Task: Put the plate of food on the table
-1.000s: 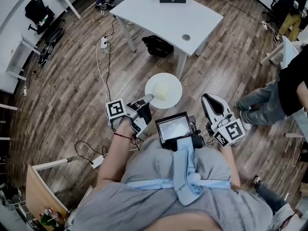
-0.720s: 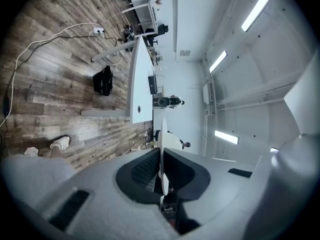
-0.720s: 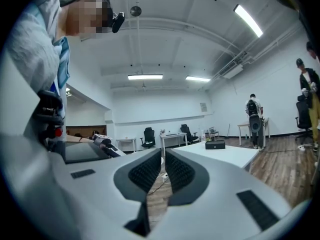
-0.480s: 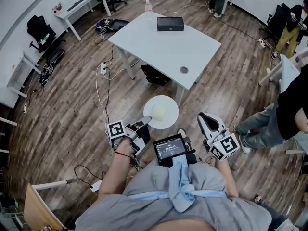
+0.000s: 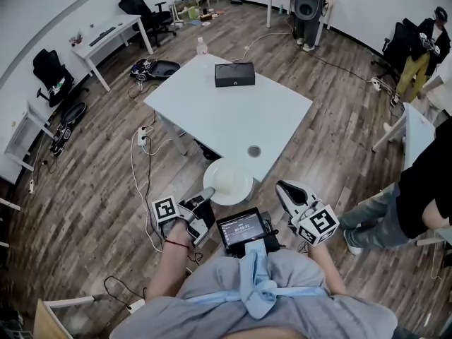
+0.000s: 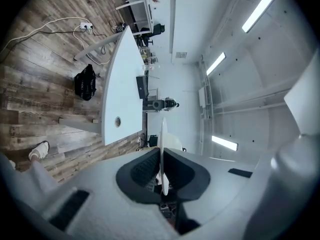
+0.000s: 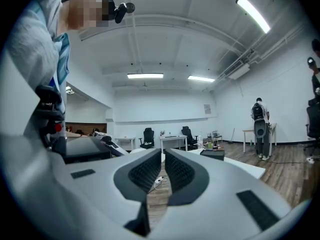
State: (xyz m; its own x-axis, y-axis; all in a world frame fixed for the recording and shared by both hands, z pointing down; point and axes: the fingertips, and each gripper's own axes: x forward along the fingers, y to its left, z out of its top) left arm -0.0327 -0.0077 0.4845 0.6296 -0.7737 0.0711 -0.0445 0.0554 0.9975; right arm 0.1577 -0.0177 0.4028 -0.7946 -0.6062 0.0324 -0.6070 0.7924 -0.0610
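A white plate with a pale mound of food hangs level at the near corner of the white table. My left gripper is shut on the plate's near-left rim. In the left gripper view the plate stands edge-on between the dark pads, with the left gripper clamped on it and the table ahead. My right gripper is held to the right of the plate, shut and empty. In its own view the right gripper points over the floor toward the table.
On the table are a black box, a bottle at the far edge and a round cable hole. A black bag lies under it. Cables run over the floor at left. A person stands at right.
The table has drawn nearer in the head view. The plate, still in my left gripper, has gone from over bare floor to the table's near corner. Both grippers kept their poses.
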